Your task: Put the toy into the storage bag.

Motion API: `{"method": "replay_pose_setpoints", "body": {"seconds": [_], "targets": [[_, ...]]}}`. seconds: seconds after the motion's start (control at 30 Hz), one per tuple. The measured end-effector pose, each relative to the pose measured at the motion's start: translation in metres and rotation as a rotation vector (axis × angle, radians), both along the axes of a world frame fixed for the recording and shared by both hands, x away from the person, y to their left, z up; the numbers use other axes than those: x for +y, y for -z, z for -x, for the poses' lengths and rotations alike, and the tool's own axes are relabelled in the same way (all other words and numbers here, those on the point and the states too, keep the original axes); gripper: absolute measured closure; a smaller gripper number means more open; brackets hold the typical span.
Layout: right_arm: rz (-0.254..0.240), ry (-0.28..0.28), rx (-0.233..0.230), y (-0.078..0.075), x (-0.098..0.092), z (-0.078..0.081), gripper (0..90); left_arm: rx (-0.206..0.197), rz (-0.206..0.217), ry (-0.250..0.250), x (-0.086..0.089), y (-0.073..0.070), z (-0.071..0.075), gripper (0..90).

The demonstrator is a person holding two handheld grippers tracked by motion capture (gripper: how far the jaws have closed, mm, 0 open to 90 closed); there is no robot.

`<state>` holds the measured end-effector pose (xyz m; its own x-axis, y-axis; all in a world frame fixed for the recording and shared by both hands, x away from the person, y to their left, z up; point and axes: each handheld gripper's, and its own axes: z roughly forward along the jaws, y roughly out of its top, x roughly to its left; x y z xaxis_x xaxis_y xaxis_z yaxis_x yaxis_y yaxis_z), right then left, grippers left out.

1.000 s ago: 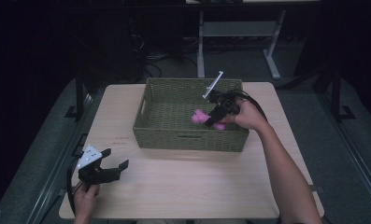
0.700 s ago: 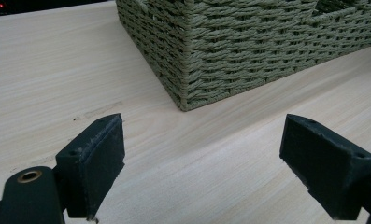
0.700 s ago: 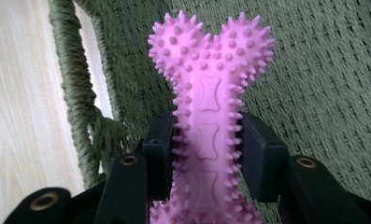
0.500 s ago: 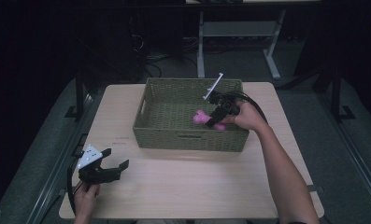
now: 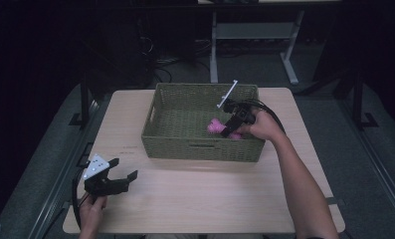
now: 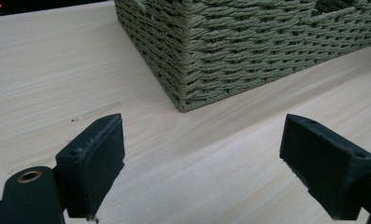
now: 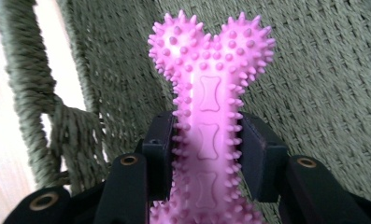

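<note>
So the pink spiky bone toy (image 7: 211, 116) is pinched around its shaft by the right tongs (image 7: 210, 154), and its long axis runs straight out along them, knobby end pointing away toward the basket's woven floor. From the high view the toy (image 5: 216, 126) sits inside the green wicker basket (image 5: 185, 149), toward its right side, near the front wall, with the right tongs (image 5: 227, 130) angled down into it. My guess is what matters next is the toy being low in the basket, right above the weave. The left tongs (image 5: 128, 180) are spread wide with nothing in them, parked at the near-left of the surface (image 5: 210, 199), well apart from the toy. No brand or readable writing, only little bone shapes embossed on the shaft.
</note>
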<state>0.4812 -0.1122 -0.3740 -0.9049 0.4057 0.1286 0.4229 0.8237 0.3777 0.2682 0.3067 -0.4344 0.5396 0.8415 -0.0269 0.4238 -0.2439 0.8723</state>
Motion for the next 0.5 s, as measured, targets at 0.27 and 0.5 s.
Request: {"method": "replay_pose_setpoints", "body": {"seconds": [0.27, 0.5], "targets": [[0.025, -0.005, 0.000, 0.0044, 0.0056, 0.0000, 57.7, 0.000, 0.003, 0.000, 0.0009, -0.0002, 0.0003, 13.4], [0.038, -0.008, 0.004, 0.0061, 0.0076, 0.0006, 57.7, -0.002, 0.004, -0.001, 0.0012, -0.0002, 0.0006, 13.4]]}}
